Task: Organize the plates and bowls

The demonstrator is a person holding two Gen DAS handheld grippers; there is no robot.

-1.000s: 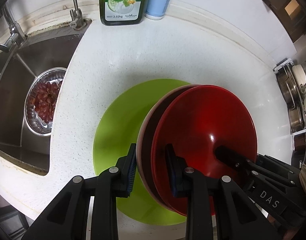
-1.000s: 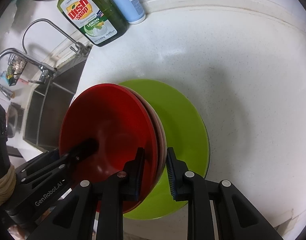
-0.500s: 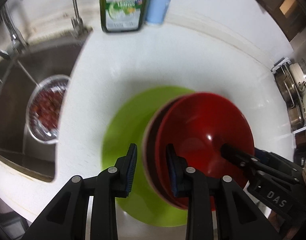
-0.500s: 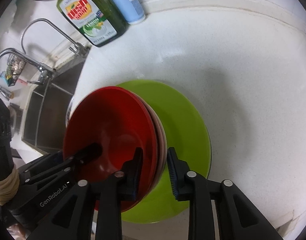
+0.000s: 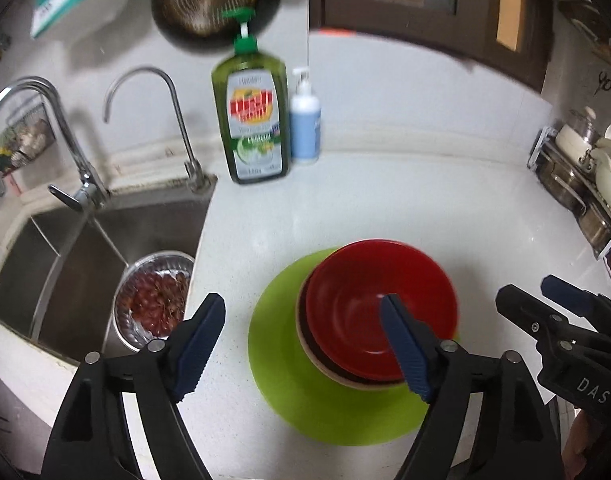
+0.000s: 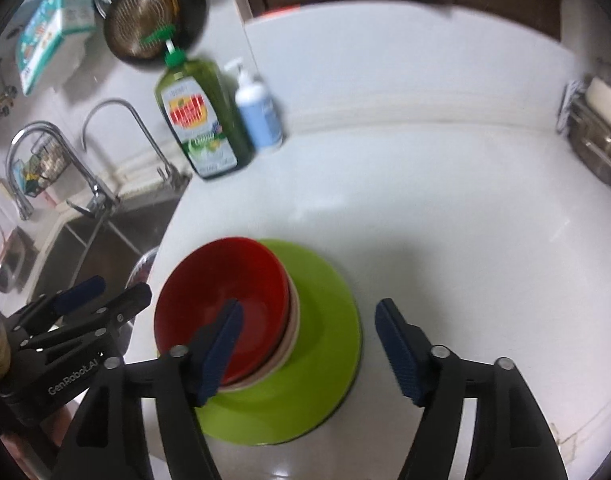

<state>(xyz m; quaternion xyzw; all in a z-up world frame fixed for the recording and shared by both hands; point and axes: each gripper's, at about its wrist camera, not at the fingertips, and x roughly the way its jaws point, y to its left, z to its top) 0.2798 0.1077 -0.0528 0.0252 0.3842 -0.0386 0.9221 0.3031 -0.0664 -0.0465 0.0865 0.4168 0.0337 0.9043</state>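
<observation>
Your left tongs [image 5: 303,346] and right tongs [image 6: 309,346] tilt down over white bench [image 6: 445,220], jaws opening, nothing clamped; stacked glossy red bowls [image 5: 379,316] sit free on round lime-green plate [image 6: 317,380], left of centre; lower bowls mostly hidden; bottle labels blurred.

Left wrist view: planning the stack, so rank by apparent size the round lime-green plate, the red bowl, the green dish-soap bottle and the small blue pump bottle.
1. Round lime-green plate
2. Red bowl
3. Green dish-soap bottle, standing farther off, so truly unsure
4. Small blue pump bottle
</observation>
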